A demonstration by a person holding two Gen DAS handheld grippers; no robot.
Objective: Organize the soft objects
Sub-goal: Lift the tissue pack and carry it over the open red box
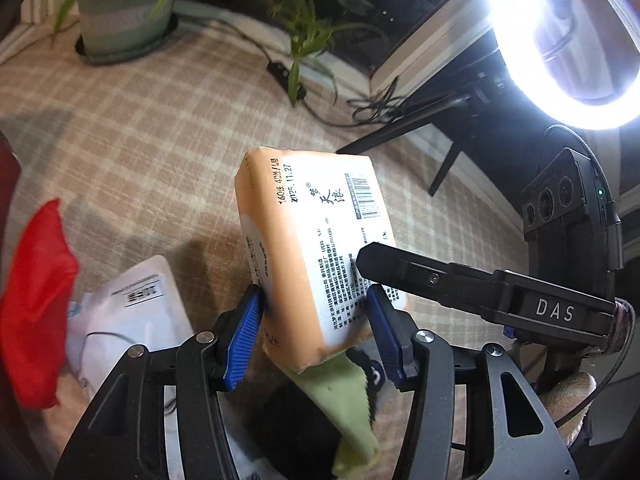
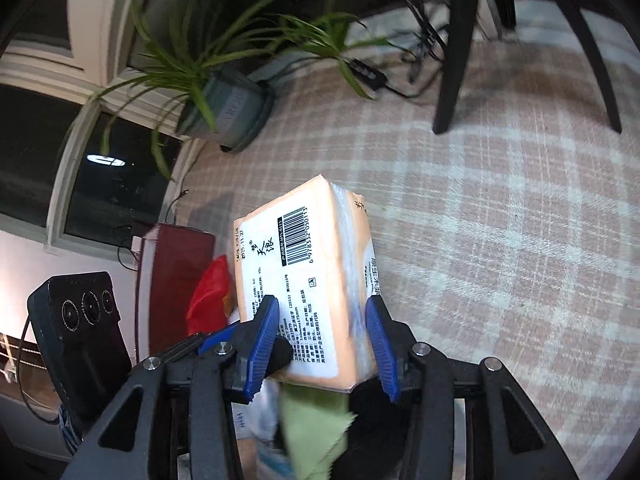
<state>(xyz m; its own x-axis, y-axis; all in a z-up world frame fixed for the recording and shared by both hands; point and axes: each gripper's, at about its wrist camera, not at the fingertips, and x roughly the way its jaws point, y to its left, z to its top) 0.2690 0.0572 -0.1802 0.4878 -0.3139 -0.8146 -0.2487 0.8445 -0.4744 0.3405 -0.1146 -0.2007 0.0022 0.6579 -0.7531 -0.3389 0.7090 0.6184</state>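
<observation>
An orange tissue pack [image 1: 316, 236] with a white printed label and barcode hangs tilted above the checked cloth. My left gripper [image 1: 314, 320] is shut on its lower end, one blue pad on each side. My right gripper [image 2: 322, 340] is shut on the same tissue pack [image 2: 308, 280], across its narrower sides. One black finger [image 1: 400, 272] of the right gripper crosses the label in the left wrist view. Beneath the pack lie a pale green cloth [image 1: 340, 392], a white plastic packet [image 1: 132, 308] and a red fabric item [image 1: 36, 300]; something black beneath is mostly hidden.
A potted plant [image 2: 228, 108] stands at the far edge of the checked cloth [image 2: 500, 240]. A bright ring light [image 1: 560, 40] on black tripod legs [image 2: 452, 60] and cables [image 1: 372, 108] sit further back. A dark red box [image 2: 180, 280] stands to the left.
</observation>
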